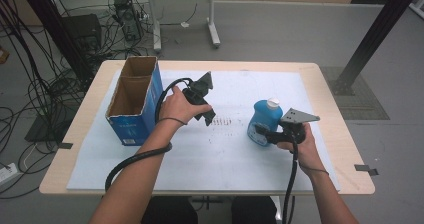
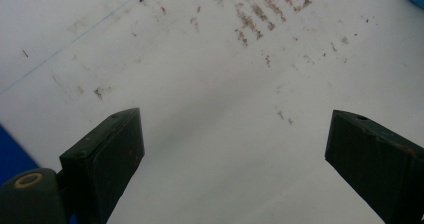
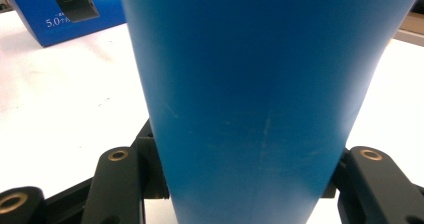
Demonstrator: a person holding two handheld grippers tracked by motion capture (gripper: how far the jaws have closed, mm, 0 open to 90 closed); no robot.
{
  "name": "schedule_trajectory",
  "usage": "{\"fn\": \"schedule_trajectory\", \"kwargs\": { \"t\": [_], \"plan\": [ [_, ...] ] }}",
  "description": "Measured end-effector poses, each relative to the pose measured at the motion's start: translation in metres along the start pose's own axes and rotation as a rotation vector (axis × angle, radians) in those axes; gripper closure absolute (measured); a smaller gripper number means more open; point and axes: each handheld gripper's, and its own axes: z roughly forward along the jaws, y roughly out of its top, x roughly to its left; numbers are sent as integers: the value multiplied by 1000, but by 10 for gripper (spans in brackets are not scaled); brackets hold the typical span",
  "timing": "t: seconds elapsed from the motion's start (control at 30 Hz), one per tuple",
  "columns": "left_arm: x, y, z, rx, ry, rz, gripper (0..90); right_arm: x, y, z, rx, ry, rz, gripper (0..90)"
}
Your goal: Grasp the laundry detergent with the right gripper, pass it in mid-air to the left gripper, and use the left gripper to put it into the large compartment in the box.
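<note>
A blue bottle (image 1: 264,119) with a white cap stands upright on the white sheet, right of centre. My right gripper (image 1: 260,132) is shut on its lower body; in the right gripper view the blue bottle (image 3: 260,94) sits squeezed between both jaws. My left gripper (image 1: 210,117) hovers over the sheet beside an open blue cardboard box (image 1: 134,101), pointing down to the right. Its jaws (image 2: 232,154) stand wide open above bare white sheet (image 2: 210,109) marked with brown smudges.
The open-topped blue box stands at the table's left, and its blue box face (image 3: 55,14) lies behind the bottle. Wooden table edge (image 1: 345,149) frames the sheet. Cables (image 1: 35,94) and a desk leg lie on the floor beyond.
</note>
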Motion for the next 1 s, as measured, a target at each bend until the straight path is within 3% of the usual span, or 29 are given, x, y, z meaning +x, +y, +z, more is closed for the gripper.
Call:
{"fn": "schedule_trajectory", "kwargs": {
  "t": [1.0],
  "plan": [
    [4, -10, -12, -26, -7, 0, 91, -1, 17, -4, 15, 20, 20, 437]
  ]
}}
